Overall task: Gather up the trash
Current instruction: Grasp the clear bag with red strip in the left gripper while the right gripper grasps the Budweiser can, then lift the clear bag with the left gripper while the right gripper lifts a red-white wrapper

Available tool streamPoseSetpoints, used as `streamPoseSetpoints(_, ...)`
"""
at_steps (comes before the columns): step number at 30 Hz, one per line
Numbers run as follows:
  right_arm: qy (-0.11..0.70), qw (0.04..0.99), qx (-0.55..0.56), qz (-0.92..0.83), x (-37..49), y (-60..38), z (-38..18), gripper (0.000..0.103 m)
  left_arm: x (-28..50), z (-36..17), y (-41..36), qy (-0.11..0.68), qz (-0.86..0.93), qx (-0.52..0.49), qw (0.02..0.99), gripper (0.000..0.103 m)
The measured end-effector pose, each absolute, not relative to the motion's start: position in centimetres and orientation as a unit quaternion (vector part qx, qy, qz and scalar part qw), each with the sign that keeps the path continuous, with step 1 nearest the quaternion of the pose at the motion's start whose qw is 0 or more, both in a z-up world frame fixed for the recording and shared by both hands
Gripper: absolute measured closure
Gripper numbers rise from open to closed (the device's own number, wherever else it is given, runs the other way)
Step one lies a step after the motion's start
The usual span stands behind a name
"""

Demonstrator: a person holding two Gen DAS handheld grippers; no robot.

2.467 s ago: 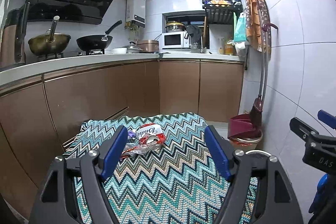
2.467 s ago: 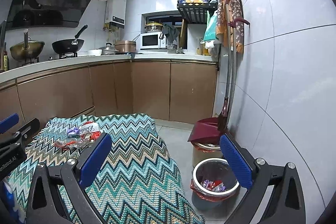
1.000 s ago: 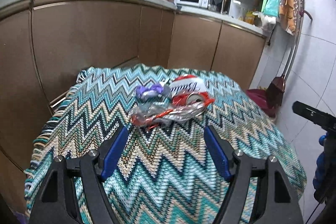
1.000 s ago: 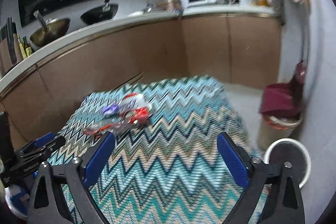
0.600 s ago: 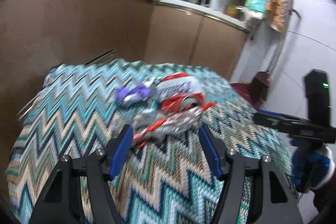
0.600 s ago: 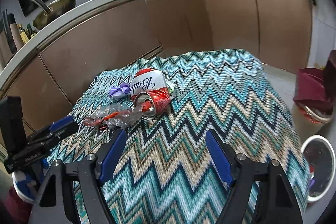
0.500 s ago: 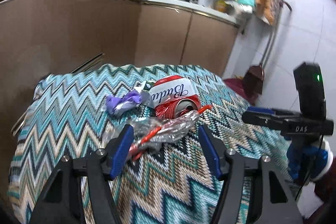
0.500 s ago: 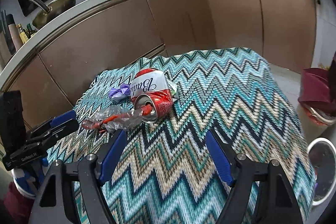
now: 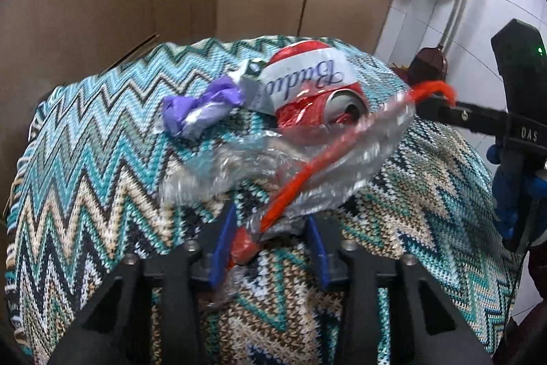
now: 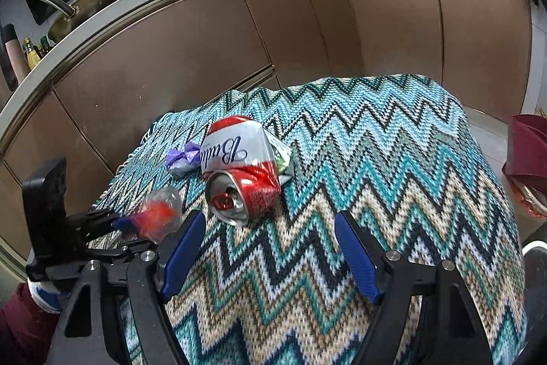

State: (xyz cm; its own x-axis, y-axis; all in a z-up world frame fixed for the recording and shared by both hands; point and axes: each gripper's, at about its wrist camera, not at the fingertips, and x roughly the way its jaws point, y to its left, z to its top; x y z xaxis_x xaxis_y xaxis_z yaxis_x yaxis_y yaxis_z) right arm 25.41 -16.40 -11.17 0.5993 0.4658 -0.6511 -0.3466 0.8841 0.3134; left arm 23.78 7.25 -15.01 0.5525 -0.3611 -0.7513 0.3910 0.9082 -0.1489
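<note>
On the zigzag knitted cloth, near its far-left corner, the left gripper has just been closing round the near end of a clear plastic wrapper with a red strip; whether the pads press on it yet cannot be told. A second ago the wrapper lay ahead of wider jaws, so the first pickup looks underway. The right gripper hovers wide and empty just short of the crushed Budweiser can; a purple wrapper lies beside it. A bin rim shows by the cloth's right edge, contents unseen
</note>
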Motion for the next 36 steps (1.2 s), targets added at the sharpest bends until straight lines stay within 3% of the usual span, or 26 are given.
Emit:
streamPoseSetpoints(2, 0.383, 0.89, 0.078, 0.233, 26.1, -16.0, -11.1, 0.027, 23.9, -15.2, 8.2, 0.428, -0.205, -0.004, 0.88, 0.085)
streamPoseSetpoints(4, 0.383, 0.89, 0.075, 0.238, 26.8, -15.4, -11.2, 0.027, 23.8, -15.3, 9.6, 0.432, -0.197, -0.036, 0.879, 0.09)
streamPoseSetpoints(17, 0.393, 0.878, 0.041, 0.27, 31.5, -12.1, -12.6, 0.028, 22.5, -15.1, 15.1, 0.377, -0.159, -0.155, 0.899, 0.091)
streamPoseSetpoints(19, 0.4, 0.871, 0.037, 0.283, 31.6, -11.7, -12.9, 0.064, 22.7, -15.3, 15.0, 0.376, -0.157, -0.159, 0.899, 0.091)
streamPoseSetpoints(21, 0.397, 0.868, 0.043, 0.295, 31.3, -11.7, -12.9, 0.071, 22.5, -15.4, 14.8, 0.376, -0.155, -0.16, 0.899, 0.091)
streamPoseSetpoints(36, 0.376, 0.871, 0.036, 0.315, 24.7, -12.3, -10.8, 0.085, 20.8, -14.5, 15.7, 0.354, -0.129, -0.153, 0.913, 0.092)
